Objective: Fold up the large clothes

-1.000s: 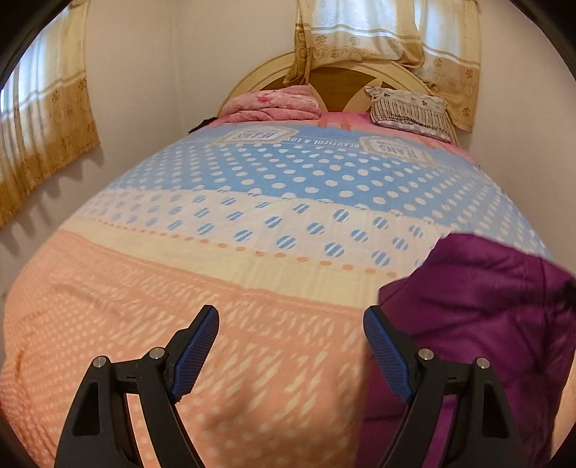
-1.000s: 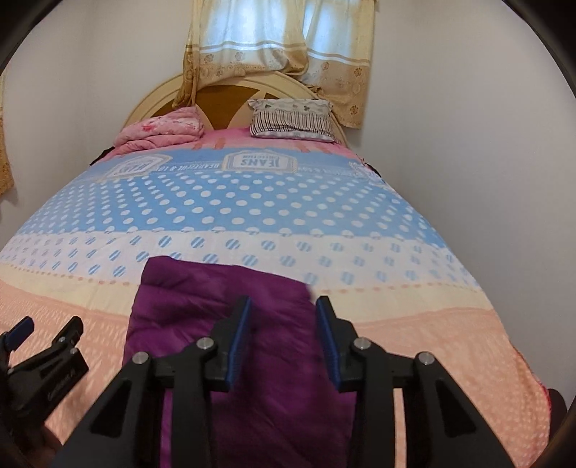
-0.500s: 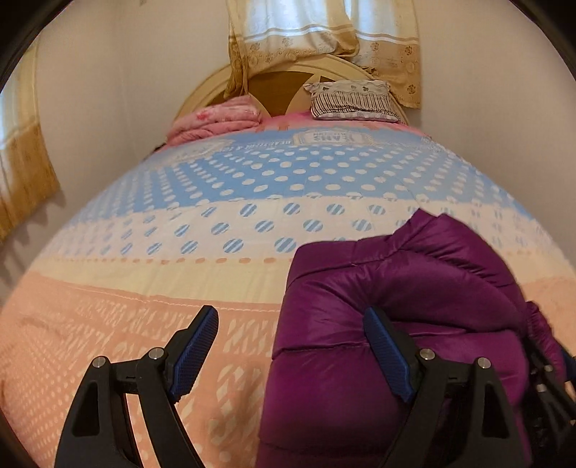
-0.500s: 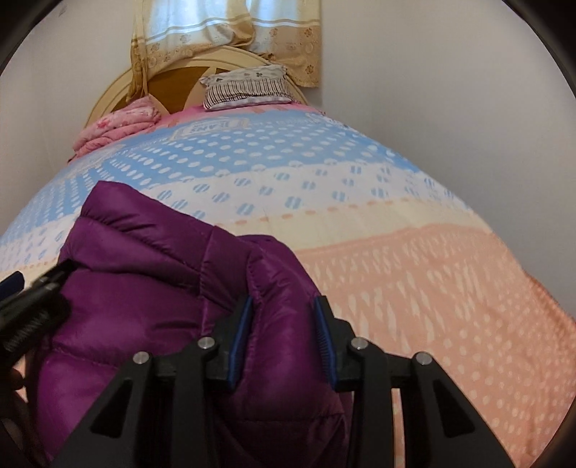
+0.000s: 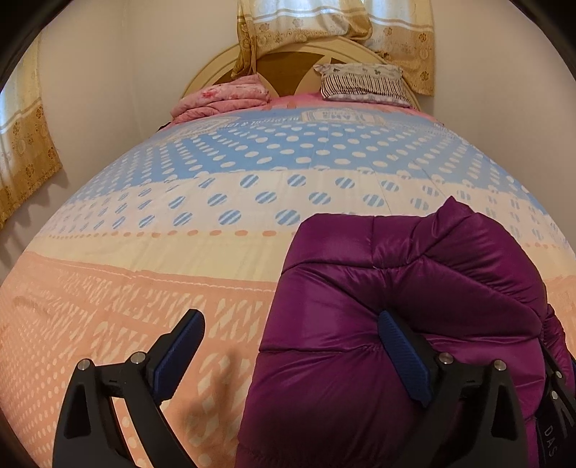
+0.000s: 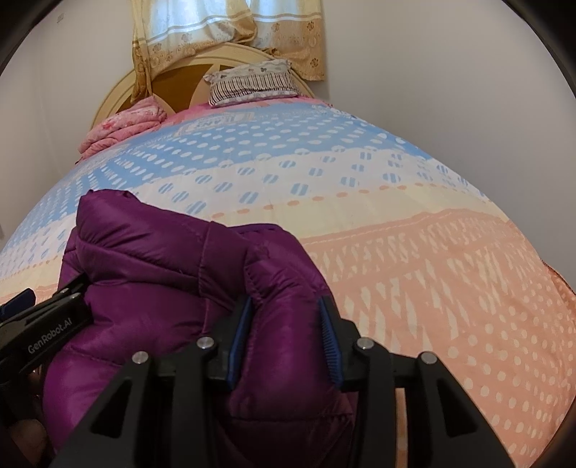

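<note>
A puffy purple jacket lies bunched in a thick fold on the bed cover, toward its near end. My left gripper hangs low over the jacket's left edge. Its jaws are opening wide, and that edge lies between them with no pad pressing on it. My right gripper is shut on a raised, stitched fold of the jacket, both blue pads against the fabric. The left gripper shows at the left edge of the right wrist view.
The bed cover runs from peach to cream to dotted blue. At the headboard lie a folded pink blanket and a striped pillow. Walls stand close on both sides, and curtains hang behind the bed.
The jacket went from lying flat to a bunched fold held by the right gripper. The left gripper swung over to the jacket's left edge, sank, and its jaws spread wider.
</note>
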### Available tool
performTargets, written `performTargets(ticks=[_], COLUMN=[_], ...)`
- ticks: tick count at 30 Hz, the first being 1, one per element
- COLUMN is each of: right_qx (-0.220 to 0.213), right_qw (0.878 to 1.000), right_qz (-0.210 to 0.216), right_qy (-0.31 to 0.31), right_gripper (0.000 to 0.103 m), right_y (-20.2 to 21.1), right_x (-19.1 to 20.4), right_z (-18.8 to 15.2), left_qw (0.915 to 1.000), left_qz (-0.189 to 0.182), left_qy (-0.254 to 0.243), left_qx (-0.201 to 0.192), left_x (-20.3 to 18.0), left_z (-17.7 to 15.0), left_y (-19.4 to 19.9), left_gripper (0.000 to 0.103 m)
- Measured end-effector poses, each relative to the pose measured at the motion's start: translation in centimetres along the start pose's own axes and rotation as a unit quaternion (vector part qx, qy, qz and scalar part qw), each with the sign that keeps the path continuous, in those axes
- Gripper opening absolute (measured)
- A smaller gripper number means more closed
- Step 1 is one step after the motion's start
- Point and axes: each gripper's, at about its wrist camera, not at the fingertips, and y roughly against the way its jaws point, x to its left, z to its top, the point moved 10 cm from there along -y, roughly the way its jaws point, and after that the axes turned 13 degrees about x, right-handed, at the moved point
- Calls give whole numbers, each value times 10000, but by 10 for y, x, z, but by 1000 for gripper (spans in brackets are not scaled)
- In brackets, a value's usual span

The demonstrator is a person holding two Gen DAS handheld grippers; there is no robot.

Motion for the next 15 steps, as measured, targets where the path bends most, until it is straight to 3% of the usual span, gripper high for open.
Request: performTargets(ticks=[15], right_qx=[406], right_qw=[9991], right_qz=[-64], right_qy=[80], right_gripper=[44], right_y=[-17], right_x=[3], right_z=[-6], left_qw=[9994], left_qz=[100], left_qy=[-138], left_qx=[301], left_x=[-5], left_z=[-3], left_y=[-18], left_gripper=[100])
